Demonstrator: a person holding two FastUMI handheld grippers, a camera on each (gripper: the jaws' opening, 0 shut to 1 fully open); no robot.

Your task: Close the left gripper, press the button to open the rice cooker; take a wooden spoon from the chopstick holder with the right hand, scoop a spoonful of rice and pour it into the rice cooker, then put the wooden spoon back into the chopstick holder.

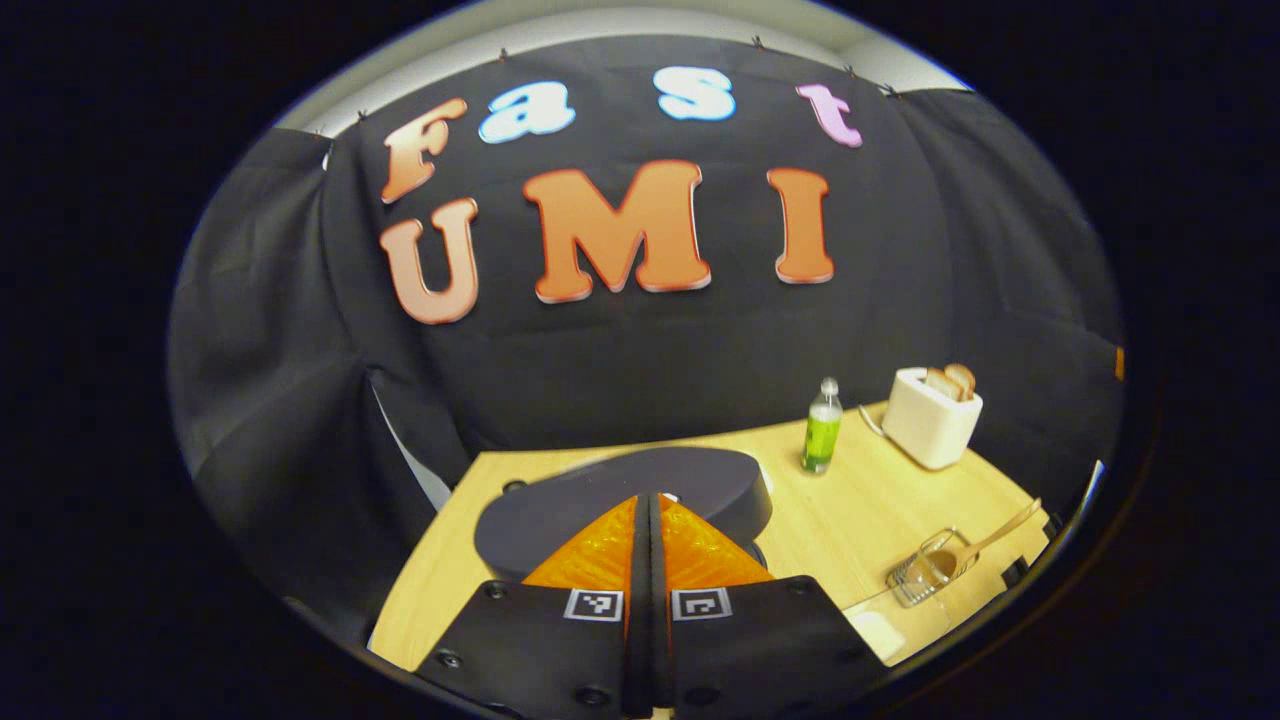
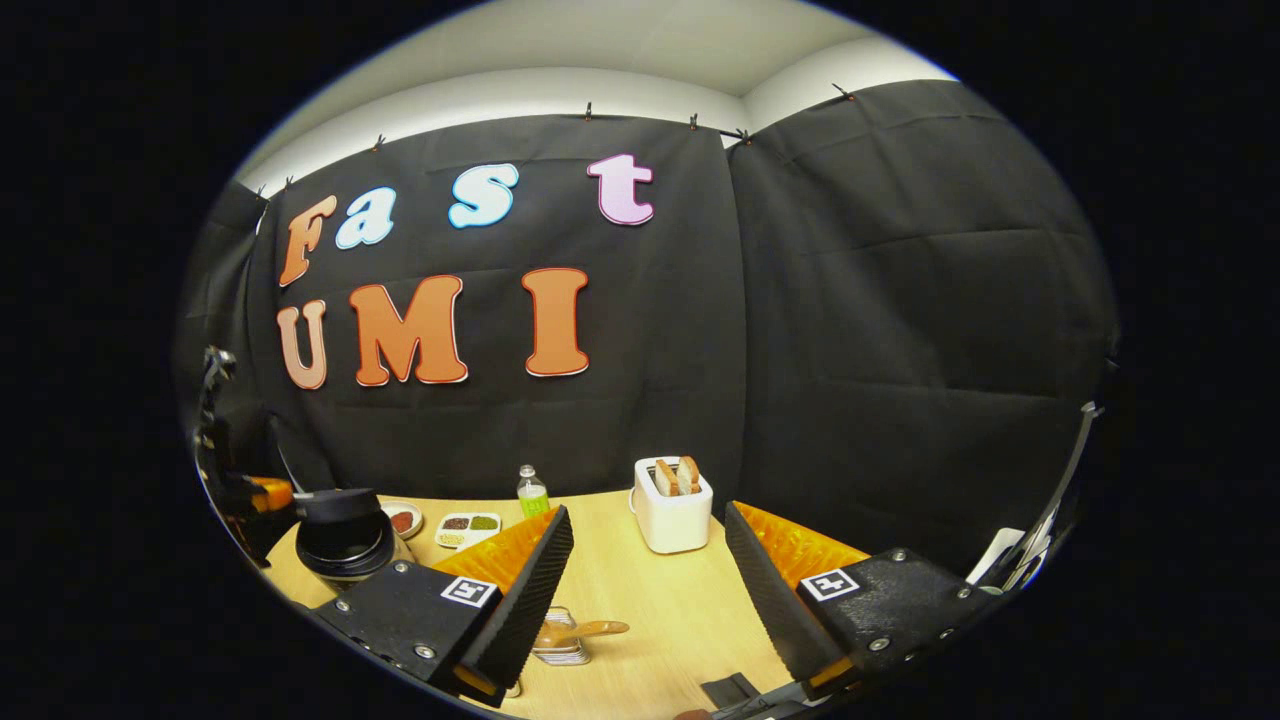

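Observation:
In the left gripper view my left gripper (image 1: 650, 500) is shut with nothing between its orange fingers, its tips just over the dark grey lid of the rice cooker (image 1: 620, 490). The lid lies down. A wire chopstick holder (image 1: 925, 575) stands at the right, with a wooden spoon (image 1: 1000, 530) leaning out of it. In the right gripper view my right gripper (image 2: 646, 512) is open and empty above the table. The wooden spoon (image 2: 585, 631) and the chopstick holder (image 2: 560, 645) sit low between its fingers. The black rice cooker (image 2: 345, 540) stands far left, with the left gripper (image 2: 255, 495) beside it.
A white toaster (image 2: 673, 510) with two slices of toast stands at the back of the wooden table (image 2: 650, 610), and a green bottle (image 2: 532, 492) to its left. A small dish (image 2: 402, 520) and a divided tray (image 2: 468, 527) lie near the cooker. Black cloth walls close the booth.

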